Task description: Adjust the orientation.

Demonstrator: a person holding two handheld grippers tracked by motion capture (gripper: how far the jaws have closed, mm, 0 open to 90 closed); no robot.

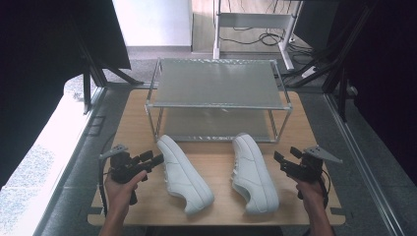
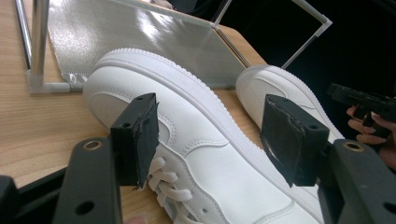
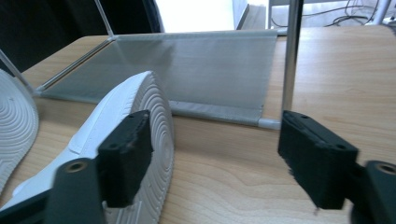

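two open tools beside a pair of white shoes

the left tool sits at the lower left of the high view, held in a hand, its jaws spread wide with nothing between the pads. it points toward the middle of the frame, at the left shoe, and stops just short of it. in the left tool view the shoe's side and laces lie close beyond the two black jaws, seen through the gap, with no pad pressing on it.

the right tool is at the lower right of the high view, gripped by the other hand. its jaws also stand wide and hold nothing. the right shoe lies on its side just left of it in the frame, near but apart. in the right tool view the ribbed sole shows behind the left jaw, and bare wood lies between the jaws.

both shoes rest on the wooden counter, in front of a metal-framed shoe rack in the upper middle of the frame.
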